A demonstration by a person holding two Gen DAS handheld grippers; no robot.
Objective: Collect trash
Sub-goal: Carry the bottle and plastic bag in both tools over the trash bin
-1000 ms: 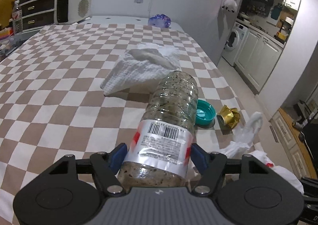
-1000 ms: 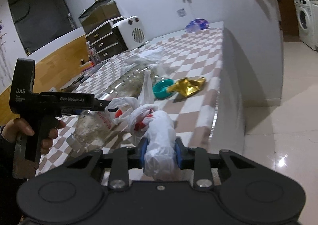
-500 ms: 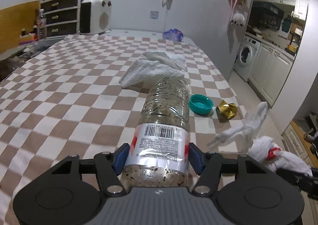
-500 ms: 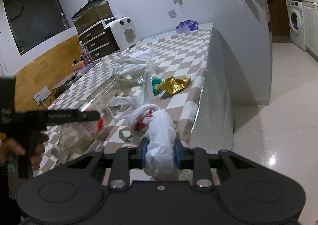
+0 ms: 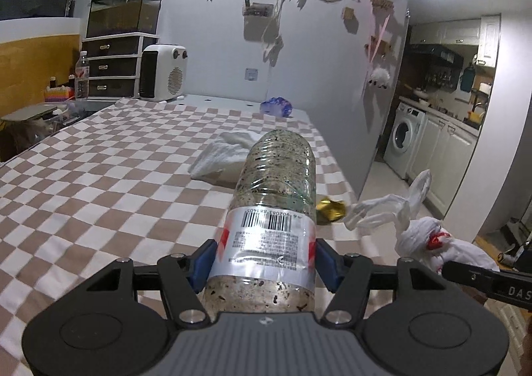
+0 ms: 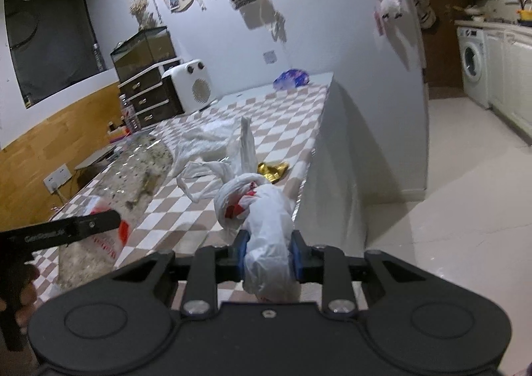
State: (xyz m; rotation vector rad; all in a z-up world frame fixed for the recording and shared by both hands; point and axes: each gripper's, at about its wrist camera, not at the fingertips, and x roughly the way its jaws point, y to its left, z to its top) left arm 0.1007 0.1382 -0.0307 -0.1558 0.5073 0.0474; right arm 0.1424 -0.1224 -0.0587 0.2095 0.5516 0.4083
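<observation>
Two grippers are up over the near end of the checkered table [image 5: 99,183], each with something caught in it. The left gripper [image 5: 264,258] has its blue fingers [image 5: 202,261] pinching a clear plastic bottle [image 5: 276,196] by the labelled part, one pad on each side of the barcode band. The bottle lies lengthwise along the fingers, lifted off the cloth, its far end pointing toward the wall; its inside is speckled with dark bits. From the other camera the same bottle [image 6: 133,183] shows at the left, beside the white plastic bag.

The right gripper [image 6: 267,259] is clamped on that white plastic bag [image 6: 262,219], its fingers [image 6: 241,254] squeezing the bunched body. The bag has red print near a knot, and its loose handles trail out over the table edge. It hangs just right of the bottle, off the table's right side [image 5: 429,236].

Beyond the bottle, on the table, a crumpled gold wrapper [image 5: 331,208] sits near the right edge, close to the bag's handles. Farther back a white towel [image 5: 222,156] lies rumpled, partly hidden behind the bottle. At the far end of the table a small blue-purple wad [image 5: 276,106] rests by the wall, and a white heater [image 5: 163,76] stands at the far left corner.
</observation>
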